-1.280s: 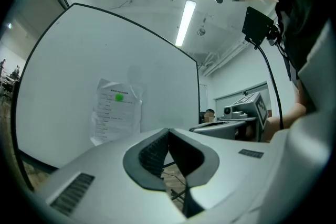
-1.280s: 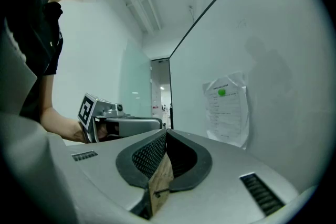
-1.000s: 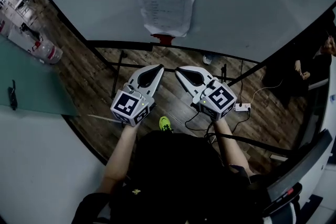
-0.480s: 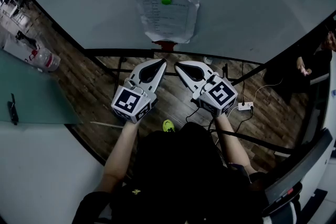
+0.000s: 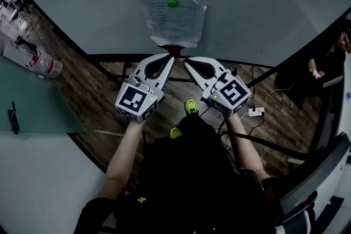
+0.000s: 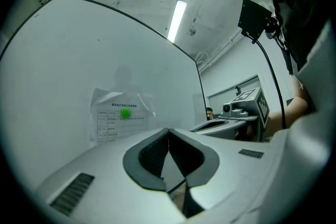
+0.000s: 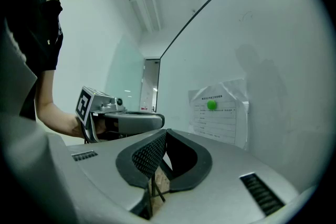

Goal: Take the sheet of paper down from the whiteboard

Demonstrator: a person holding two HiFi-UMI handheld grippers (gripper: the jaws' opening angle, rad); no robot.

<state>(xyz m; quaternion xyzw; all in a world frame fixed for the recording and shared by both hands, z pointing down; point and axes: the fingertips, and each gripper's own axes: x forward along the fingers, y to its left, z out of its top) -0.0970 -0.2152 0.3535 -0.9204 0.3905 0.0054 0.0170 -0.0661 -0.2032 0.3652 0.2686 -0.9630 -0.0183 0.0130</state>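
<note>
A crinkled printed sheet of paper [image 5: 174,17] hangs on the whiteboard [image 5: 263,3], pinned near its top by a round green magnet [image 5: 172,3]. The same sheet [image 6: 122,119] shows ahead in the left gripper view, and the sheet [image 7: 219,117] also in the right gripper view. My left gripper [image 5: 171,56] is shut and empty, its tip just below the sheet's lower edge. My right gripper [image 5: 186,61] is shut too, beside the left one, holding nothing. Neither touches the paper. A small red object [image 5: 174,50] sits on the board's lower rail under the sheet.
The whiteboard's dark stand legs [image 5: 123,71] cross the wooden floor below. A glass table [image 5: 33,98] with a plastic bottle [image 5: 45,64] lies at the left. A white power strip [image 5: 253,112] and cables lie on the floor to the right.
Both grippers have moved forward and slightly up toward the board, side by side, their tips now close under the sheet. Their jaws stayed shut.
</note>
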